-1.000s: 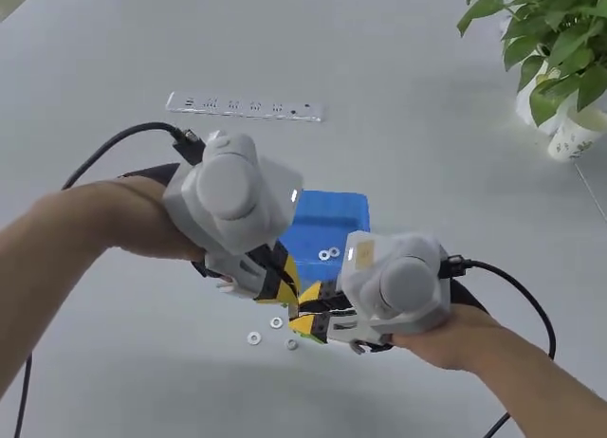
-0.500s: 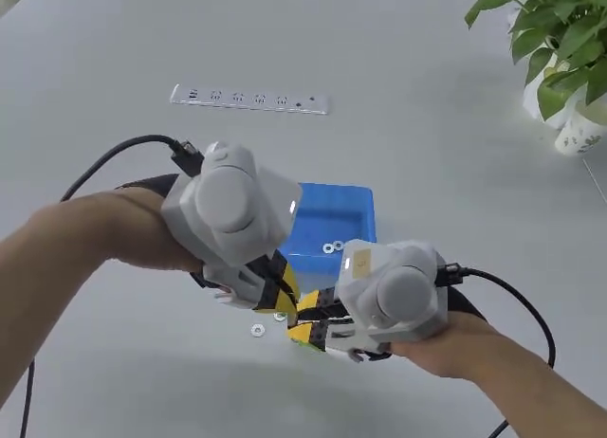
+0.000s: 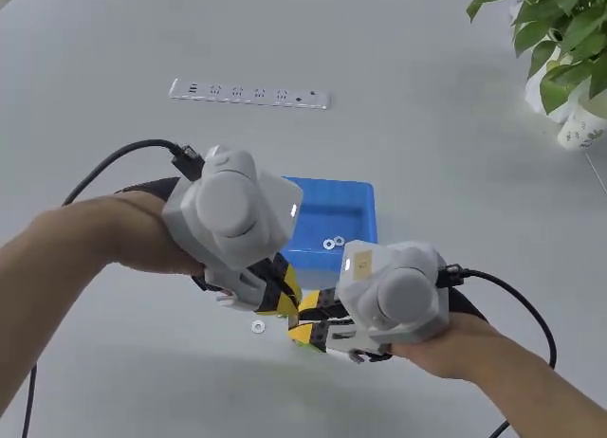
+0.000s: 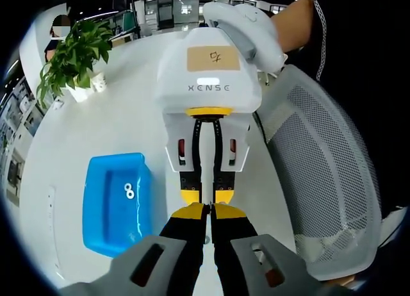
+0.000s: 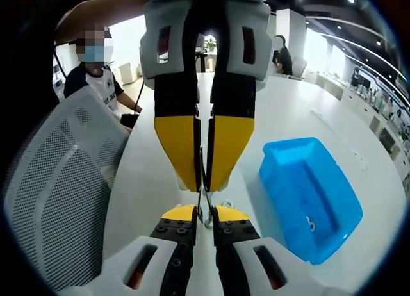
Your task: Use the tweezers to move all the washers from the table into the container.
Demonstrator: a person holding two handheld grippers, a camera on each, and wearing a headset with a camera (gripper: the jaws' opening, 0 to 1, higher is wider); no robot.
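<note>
My two grippers meet nose to nose over the grey table, just in front of the blue container (image 3: 356, 196). Thin metal tweezers (image 5: 202, 200) run between both pairs of yellow-tipped jaws. The left gripper (image 3: 289, 301) is shut on them, and so is the right gripper (image 3: 305, 330). In the left gripper view the left gripper (image 4: 210, 210) faces the right gripper (image 4: 206, 195). One washer (image 3: 258, 326) lies on the table left of the jaws, and a washer (image 5: 225, 204) shows beside the tweezer tips. Two washers (image 3: 332, 242) lie inside the container.
A white power strip (image 3: 248, 94) lies at the far side of the table. A potted plant (image 3: 560, 49) stands at the far right. A white mesh chair (image 4: 320, 168) sits at the table's near edge. Black cables trail from both grippers.
The grippers have closed in on each other above the loose washers. Three washers showed on the table a second ago; now one shows beside the jaws. The view has shifted slightly.
</note>
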